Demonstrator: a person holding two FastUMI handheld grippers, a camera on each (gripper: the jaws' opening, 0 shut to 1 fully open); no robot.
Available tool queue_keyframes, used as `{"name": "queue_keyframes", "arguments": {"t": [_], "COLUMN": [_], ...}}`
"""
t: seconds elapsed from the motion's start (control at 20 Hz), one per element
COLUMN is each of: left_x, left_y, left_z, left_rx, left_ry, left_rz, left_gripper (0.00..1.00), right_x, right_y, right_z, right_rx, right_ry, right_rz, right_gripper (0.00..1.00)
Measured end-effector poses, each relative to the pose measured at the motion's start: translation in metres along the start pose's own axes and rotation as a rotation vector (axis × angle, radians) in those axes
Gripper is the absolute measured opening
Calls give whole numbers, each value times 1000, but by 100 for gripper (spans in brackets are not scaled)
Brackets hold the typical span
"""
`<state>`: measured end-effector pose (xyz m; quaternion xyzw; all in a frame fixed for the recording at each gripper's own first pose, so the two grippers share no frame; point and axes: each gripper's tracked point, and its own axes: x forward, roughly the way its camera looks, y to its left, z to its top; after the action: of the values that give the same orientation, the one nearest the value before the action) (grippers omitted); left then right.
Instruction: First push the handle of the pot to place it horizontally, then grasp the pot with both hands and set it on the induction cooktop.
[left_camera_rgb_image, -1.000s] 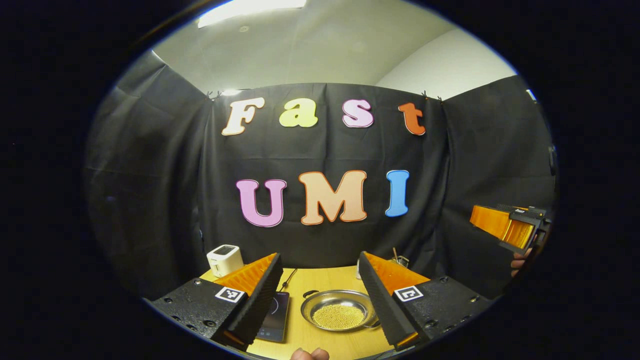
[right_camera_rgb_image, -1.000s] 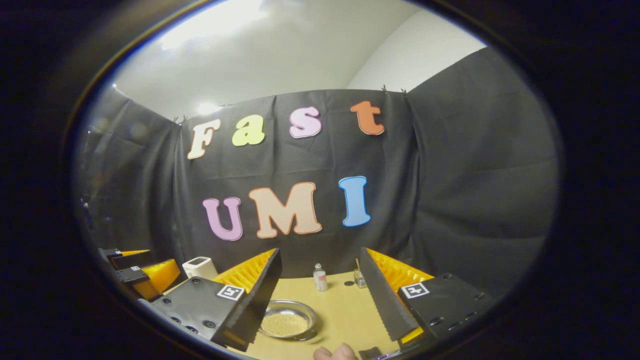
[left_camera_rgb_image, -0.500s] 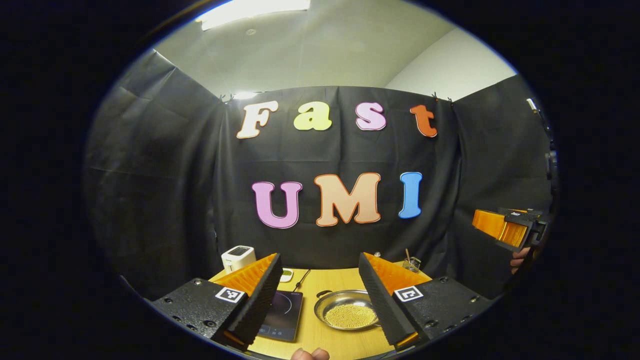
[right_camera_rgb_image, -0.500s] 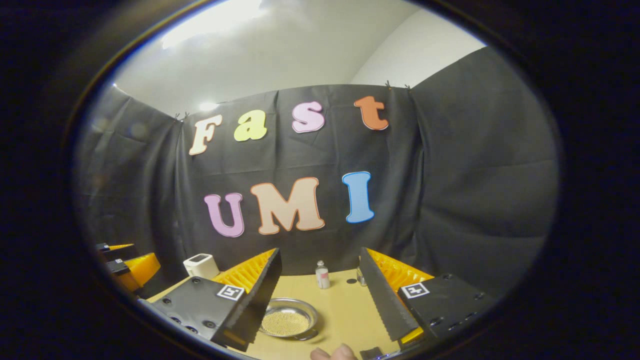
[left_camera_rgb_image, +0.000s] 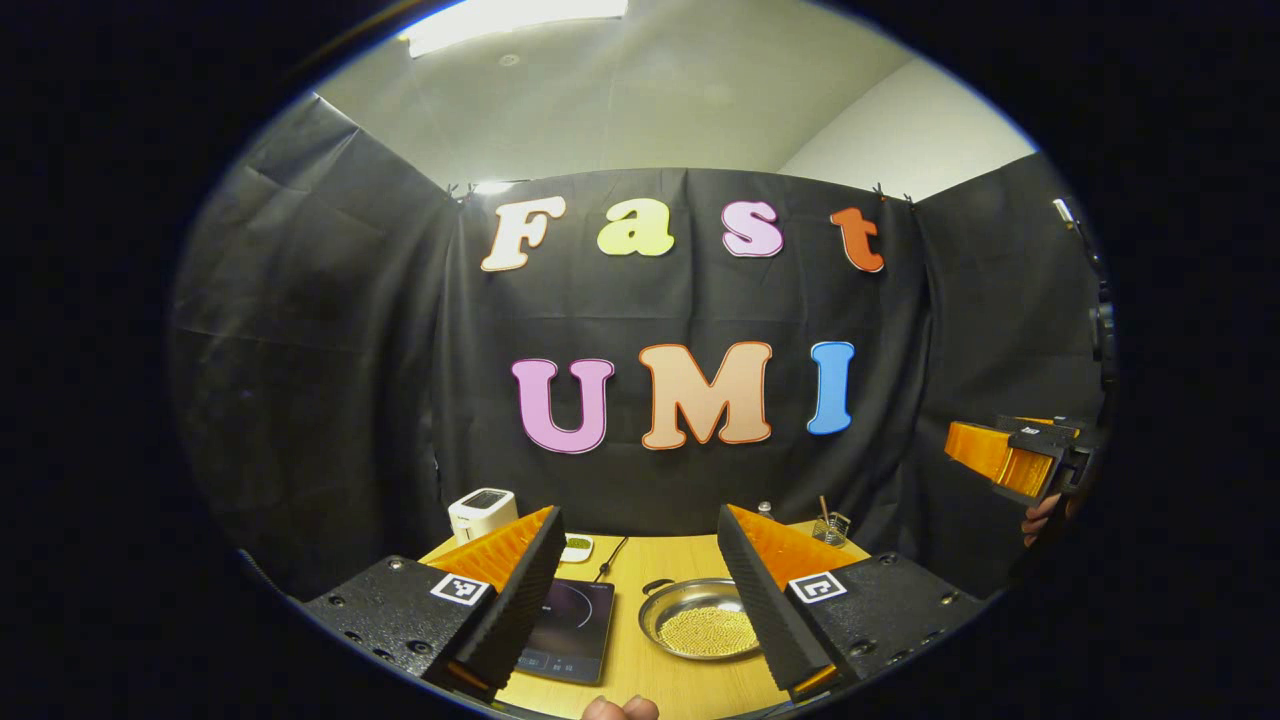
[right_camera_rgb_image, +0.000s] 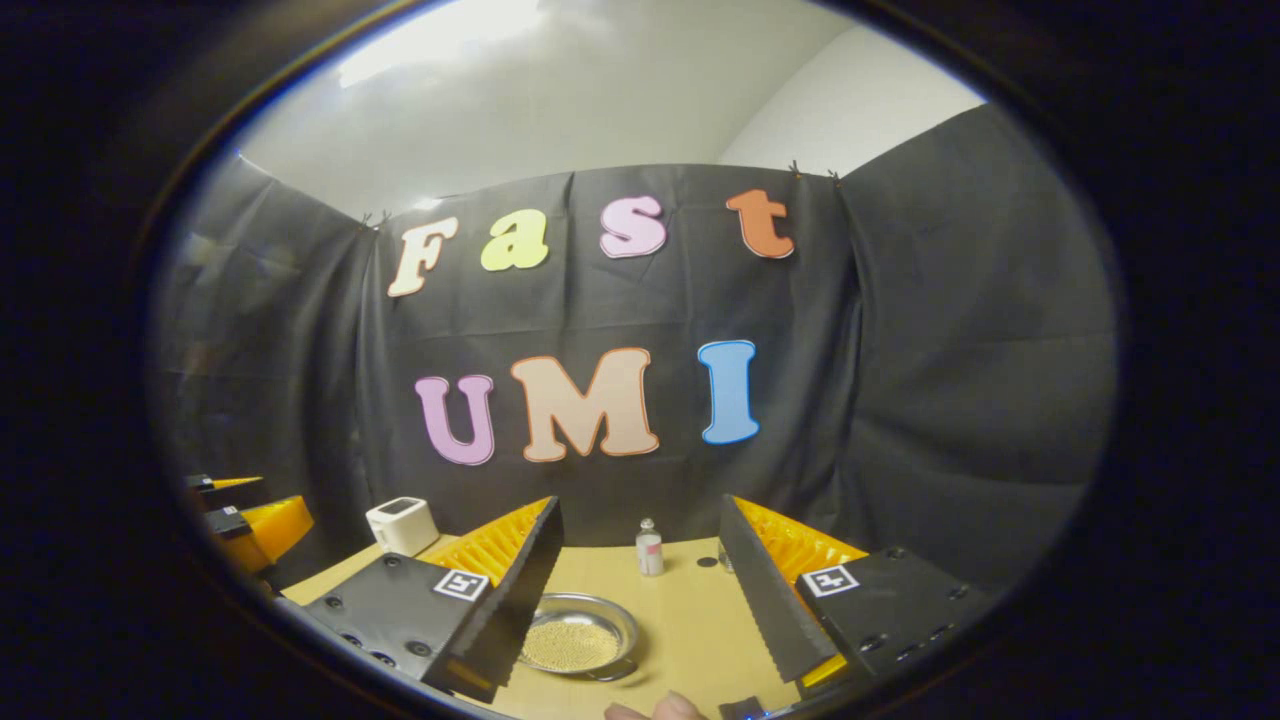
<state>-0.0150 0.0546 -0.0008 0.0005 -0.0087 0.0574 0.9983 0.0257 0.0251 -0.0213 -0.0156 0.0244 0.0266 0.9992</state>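
Observation:
A shallow steel pot (left_camera_rgb_image: 700, 625) with yellow grains inside sits on the wooden table (left_camera_rgb_image: 660, 560), and a small dark handle (left_camera_rgb_image: 655, 586) shows at its far left rim. The black induction cooktop (left_camera_rgb_image: 572, 625) lies just left of it. My left gripper (left_camera_rgb_image: 638, 518) hovers open above the table's near side, with the pot partly behind its right finger. In the right gripper view the pot (right_camera_rgb_image: 577, 640) lies low left of centre, partly behind the left finger. My right gripper (right_camera_rgb_image: 640, 505) is open and holds nothing. The right gripper (left_camera_rgb_image: 1010, 455) also shows far right, held by a hand (left_camera_rgb_image: 1040, 515).
A white boxy device (left_camera_rgb_image: 482, 512) stands at the table's back left, and a cable (left_camera_rgb_image: 610, 556) runs behind the cooktop. A small bottle (right_camera_rgb_image: 650, 548) and a jar with sticks (left_camera_rgb_image: 831, 526) stand at the back. The left gripper (right_camera_rgb_image: 250, 520) shows at far left.
Both views have swung slightly left, so the pot and wall sit further right in them. More of the cooktop now shows between the left gripper's fingers. Both grippers stay open.

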Motion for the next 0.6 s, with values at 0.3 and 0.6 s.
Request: {"name": "queue_keyframes", "arguments": {"t": [0.3, 0.6], "left_x": [6, 9], "left_y": [14, 26], "left_z": [-2, -5], "left_rx": [-2, -4], "left_ry": [-3, -5], "left_rz": [-7, -35], "left_gripper": [92, 93], "right_x": [9, 14], "right_y": [26, 39], "right_z": [-15, -22], "right_rx": [-14, -39], "right_ry": [37, 46], "right_rz": [30, 9], "right_gripper": [93, 61]}}
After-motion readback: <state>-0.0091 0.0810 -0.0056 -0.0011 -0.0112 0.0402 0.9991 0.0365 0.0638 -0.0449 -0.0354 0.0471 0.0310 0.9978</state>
